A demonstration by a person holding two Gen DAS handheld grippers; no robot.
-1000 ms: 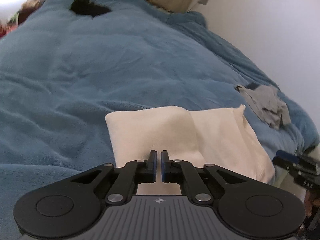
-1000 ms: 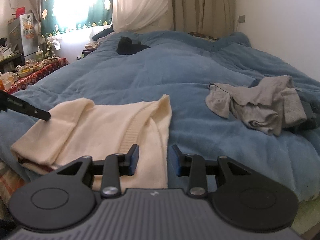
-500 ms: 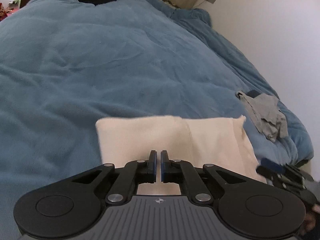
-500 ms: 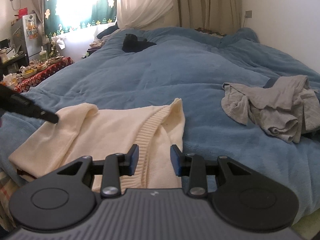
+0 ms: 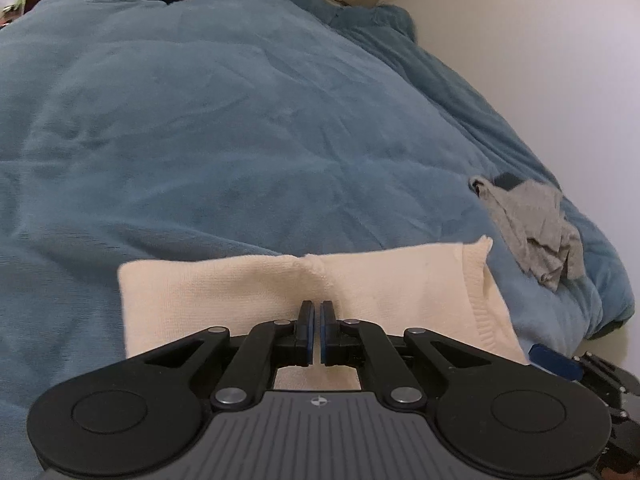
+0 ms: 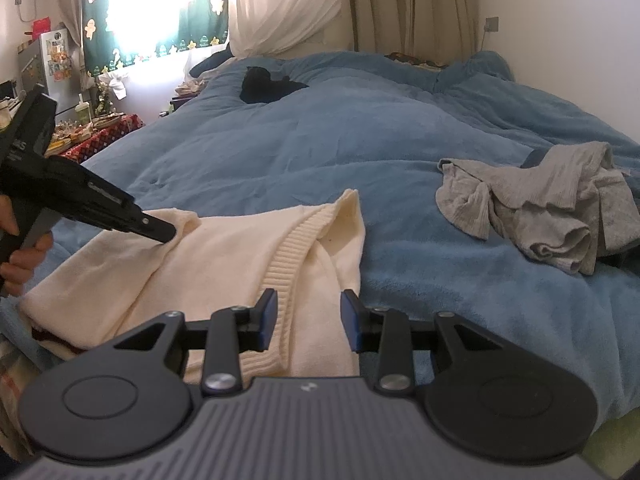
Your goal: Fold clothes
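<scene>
A cream knitted sweater (image 5: 400,284) lies folded at the near edge of the blue bed; it also shows in the right wrist view (image 6: 224,264). My left gripper (image 5: 314,330) is shut, its tips resting over the sweater with no cloth seen between them; in the right wrist view its tip (image 6: 160,234) touches the sweater's left fold. My right gripper (image 6: 307,320) is open and empty, hovering over the sweater's ribbed hem; it shows at the lower right of the left wrist view (image 5: 560,364). A crumpled grey garment (image 6: 540,208) lies to the right, also in the left wrist view (image 5: 532,220).
The blue fleece blanket (image 5: 240,120) covers the whole bed. A black garment (image 6: 268,84) lies far back near the pillows. A white wall (image 5: 540,60) runs along the right. A cluttered side table (image 6: 92,136) and a fridge stand at the left by the window.
Both grippers have moved forward and lower over the sweater. The left gripper's tip now touches the sweater's left fold. The right gripper stays open, the left shut.
</scene>
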